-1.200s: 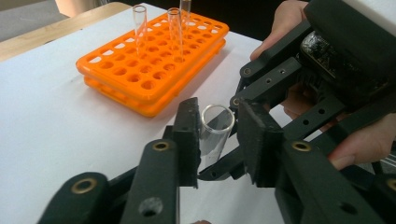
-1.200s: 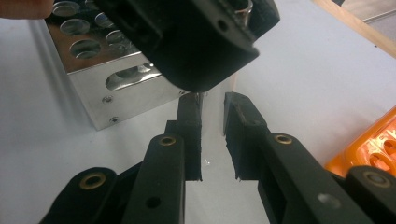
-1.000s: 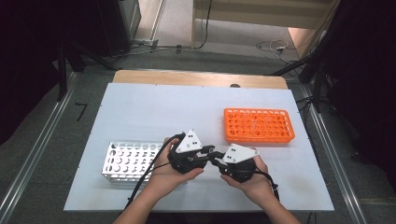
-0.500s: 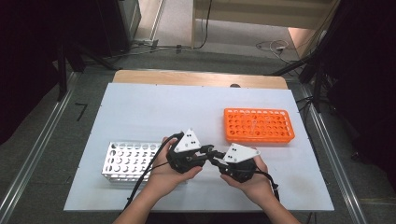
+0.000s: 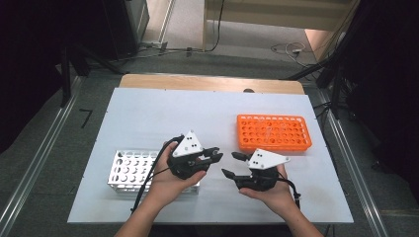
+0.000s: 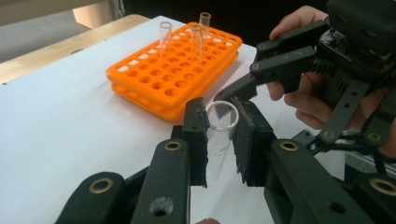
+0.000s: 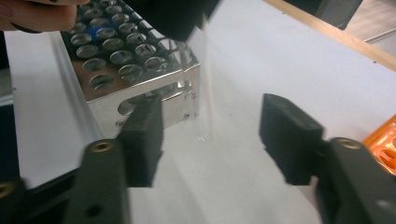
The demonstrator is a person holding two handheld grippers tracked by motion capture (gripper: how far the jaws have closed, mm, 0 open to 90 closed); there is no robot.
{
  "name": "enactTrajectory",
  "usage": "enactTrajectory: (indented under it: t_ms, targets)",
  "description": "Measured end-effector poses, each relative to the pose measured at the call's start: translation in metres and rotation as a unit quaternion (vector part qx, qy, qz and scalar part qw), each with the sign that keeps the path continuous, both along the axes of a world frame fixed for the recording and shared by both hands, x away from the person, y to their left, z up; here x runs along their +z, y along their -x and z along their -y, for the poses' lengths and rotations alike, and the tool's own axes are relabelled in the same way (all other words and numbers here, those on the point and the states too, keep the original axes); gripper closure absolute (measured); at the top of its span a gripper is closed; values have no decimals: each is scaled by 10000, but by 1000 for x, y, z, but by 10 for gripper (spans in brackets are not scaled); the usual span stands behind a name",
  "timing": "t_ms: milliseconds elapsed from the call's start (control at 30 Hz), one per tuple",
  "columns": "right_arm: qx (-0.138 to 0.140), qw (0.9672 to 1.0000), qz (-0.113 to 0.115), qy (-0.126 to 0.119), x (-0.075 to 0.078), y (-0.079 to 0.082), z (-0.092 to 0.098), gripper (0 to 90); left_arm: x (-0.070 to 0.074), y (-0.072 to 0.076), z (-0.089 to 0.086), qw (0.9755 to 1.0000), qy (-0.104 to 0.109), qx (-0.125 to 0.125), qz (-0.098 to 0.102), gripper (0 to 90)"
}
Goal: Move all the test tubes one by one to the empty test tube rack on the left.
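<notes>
Holding the glass tube (image 6: 219,135) tight above the table between the racks, the left gripper (image 6: 219,140) has it alone, since the right gripper (image 7: 210,135) has just opened its jaws and let go.

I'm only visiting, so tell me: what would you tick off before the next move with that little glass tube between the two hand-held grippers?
1. Left gripper clamped on the glass tube: ok, both pads press its sides just below the rim.
2. Right gripper clear of the tube: ok, its jaws have just been opening and stand apart on either side of it, pads not touching.
3. Tube intact: cannot tell, the glass is faint in the right gripper view.
4. Free holes in the orange rack: ok, most holes are empty and three tubes stand near its far end.
5. Metal rack at hand: ok, it sits beside the left hand.
6. Tube empty: cannot tell.
</notes>
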State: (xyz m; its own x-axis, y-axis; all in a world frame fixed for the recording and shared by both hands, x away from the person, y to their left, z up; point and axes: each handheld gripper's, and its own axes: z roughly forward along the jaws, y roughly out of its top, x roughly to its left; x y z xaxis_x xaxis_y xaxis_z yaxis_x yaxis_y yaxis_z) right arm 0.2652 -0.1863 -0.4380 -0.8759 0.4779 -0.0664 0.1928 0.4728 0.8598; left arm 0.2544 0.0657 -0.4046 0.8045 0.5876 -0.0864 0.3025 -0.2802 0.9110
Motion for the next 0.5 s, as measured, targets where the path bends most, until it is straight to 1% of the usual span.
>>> enactTrajectory:
  t_ms: [67, 133, 167, 233, 300, 367, 433, 500]
  targets:
    - [-71, 9998, -82, -150, 0, -3, 9, 214, 2, 0, -6, 10000, 13, 54, 17, 761]
    - [-150, 9996, -123, -227, 0, -5, 16, 159, 5, 1, -14, 9999, 44, 119, 31, 762]
    - [-185, 9994, -122, -258, 0, -7, 22, 146, 6, 2, -17, 9998, 54, 164, 40, 762]
    - [-222, 9993, -152, -265, -2, -10, 30, 64, 9, 2, -25, 9997, 93, 232, 47, 762]
    - [-234, 9991, -198, -303, -4, -14, 39, 8, 11, 3, -32, 9995, 115, 294, 69, 762]
    - [-224, 9985, -299, -406, -5, -18, 48, 0, 14, 4, -38, 9992, 129, 356, 91, 762]
    - [-229, 9983, -325, -430, -6, -20, 54, 0, 15, 5, -44, 9990, 154, 417, 105, 762]
    - [-311, 9980, -307, -453, -6, -22, 60, 0, 17, 6, -50, 9987, 151, 473, 121, 762]
